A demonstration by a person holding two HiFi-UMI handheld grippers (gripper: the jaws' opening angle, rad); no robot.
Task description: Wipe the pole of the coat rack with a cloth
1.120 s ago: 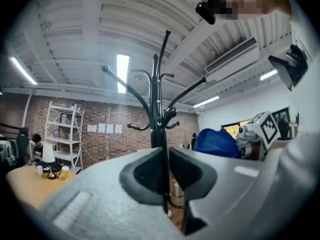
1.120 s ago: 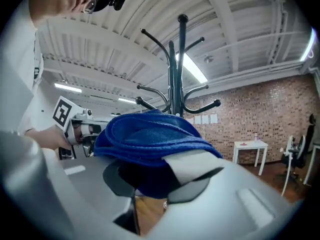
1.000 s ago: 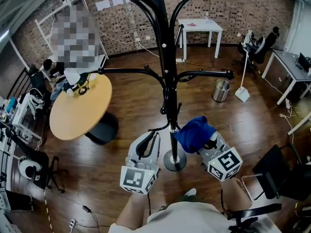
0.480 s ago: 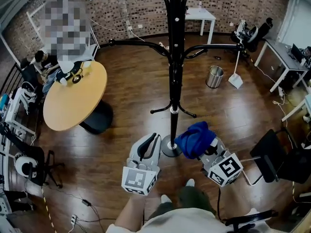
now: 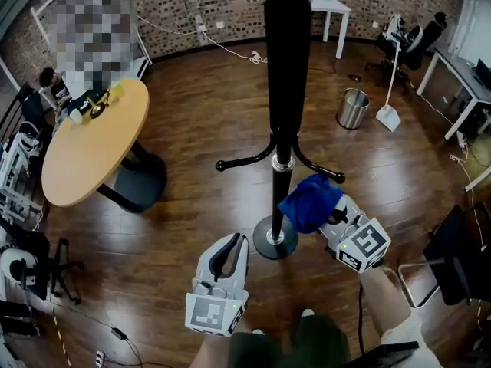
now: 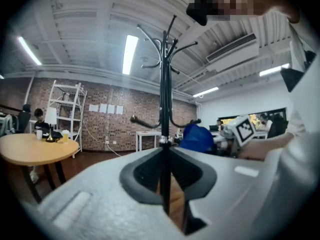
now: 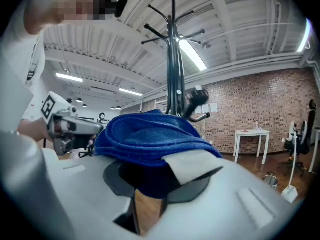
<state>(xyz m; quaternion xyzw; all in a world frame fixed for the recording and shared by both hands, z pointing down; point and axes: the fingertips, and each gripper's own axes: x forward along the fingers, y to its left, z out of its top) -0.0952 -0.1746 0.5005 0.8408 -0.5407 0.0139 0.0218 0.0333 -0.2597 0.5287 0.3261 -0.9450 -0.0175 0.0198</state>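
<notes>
The black coat rack pole [image 5: 282, 129] rises from a round base [image 5: 273, 242] on the wooden floor, with short lower hooks [image 5: 242, 162] at mid height. A bunched blue cloth [image 5: 309, 200] sits just right of the pole, below the lower hooks; whether it touches the pole I cannot tell. My right gripper [image 5: 322, 210] is shut on it, and the cloth [image 7: 150, 134] covers the jaws of the right gripper [image 7: 150, 181] with the pole [image 7: 173, 74] behind. My left gripper [image 5: 232, 244] is shut and empty, short of the base. From the left gripper [image 6: 165, 156], the pole [image 6: 164, 99] stands straight ahead.
A round wooden table [image 5: 92, 144] stands at the left with a seated person [image 5: 50, 79] behind it. A metal bin [image 5: 354, 108] and a white dustpan [image 5: 387, 117] stand at the right, a white table [image 5: 330, 4] at the back, a dark chair [image 5: 460, 259] at the right.
The head view has closed in on the rack. My right gripper has carried the cloth up toward the pole under the lower hooks. My left gripper has dropped back toward me.
</notes>
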